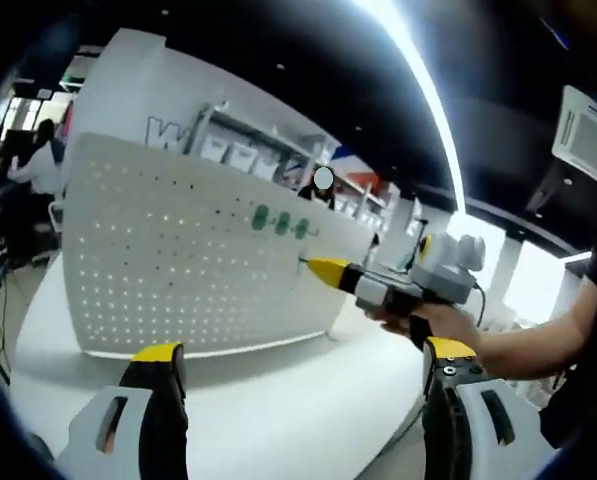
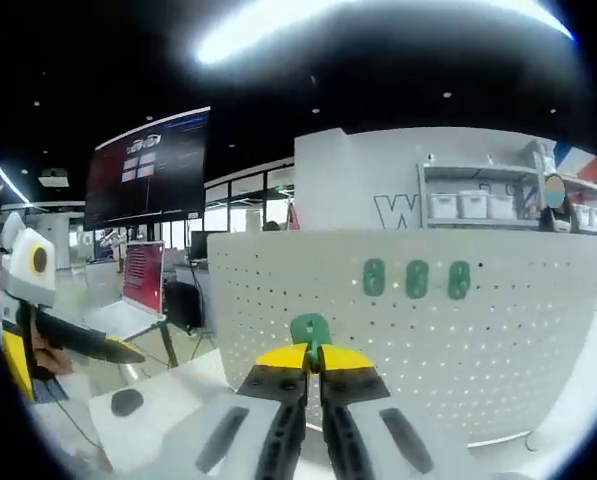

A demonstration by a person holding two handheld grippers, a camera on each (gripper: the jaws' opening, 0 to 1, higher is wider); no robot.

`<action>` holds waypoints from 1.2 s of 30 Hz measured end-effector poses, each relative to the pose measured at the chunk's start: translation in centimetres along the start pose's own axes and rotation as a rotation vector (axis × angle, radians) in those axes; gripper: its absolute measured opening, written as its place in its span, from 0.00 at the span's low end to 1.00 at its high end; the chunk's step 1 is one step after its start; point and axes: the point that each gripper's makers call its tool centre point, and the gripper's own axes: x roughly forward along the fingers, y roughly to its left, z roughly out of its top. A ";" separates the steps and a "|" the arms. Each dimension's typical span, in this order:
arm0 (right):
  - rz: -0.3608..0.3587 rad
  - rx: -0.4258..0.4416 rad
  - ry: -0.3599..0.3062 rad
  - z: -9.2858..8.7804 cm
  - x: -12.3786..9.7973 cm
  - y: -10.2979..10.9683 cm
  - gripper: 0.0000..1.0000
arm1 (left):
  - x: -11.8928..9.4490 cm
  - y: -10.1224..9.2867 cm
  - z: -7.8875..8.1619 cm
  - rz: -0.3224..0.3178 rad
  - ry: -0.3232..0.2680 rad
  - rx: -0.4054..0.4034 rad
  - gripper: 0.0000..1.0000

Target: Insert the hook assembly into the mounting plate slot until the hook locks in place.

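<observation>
A white perforated mounting plate [image 1: 178, 260] stands upright on the white table [image 1: 278, 410], with three green hooks [image 1: 282, 222] fixed in a row near its upper right. My left gripper [image 1: 303, 360] is open and holds nothing, well short of the plate. From the right, a hand brings my right gripper [image 1: 323, 268] up so its yellow tips are close to the plate's face, just below the row of hooks. In the right gripper view, the right gripper [image 2: 313, 358] is shut on a green hook assembly [image 2: 311, 330], in front of the plate [image 2: 498, 340] and lower left of the three hooks [image 2: 417, 279].
A shelf of white bins [image 2: 458, 205] stands behind the plate. At the left are a laptop [image 2: 143, 285] on a side table and a large dark screen [image 2: 148, 165]. A seated person [image 1: 33, 160] is at the far left. The person's arm [image 1: 538, 345] reaches in from the right.
</observation>
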 end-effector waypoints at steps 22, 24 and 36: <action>-0.237 0.091 -0.077 1.1 1.3 -11.7 0.00 | 0.7 2.0 -1.1 0.039 0.049 -0.012 0.98; -0.253 0.112 -0.085 1.1 1.2 -12.4 0.00 | 0.8 2.1 -1.1 0.037 0.056 -0.013 0.99; -0.332 0.201 -0.139 1.3 2.3 -16.4 0.00 | 0.6 3.2 -1.4 0.045 0.086 -0.013 1.00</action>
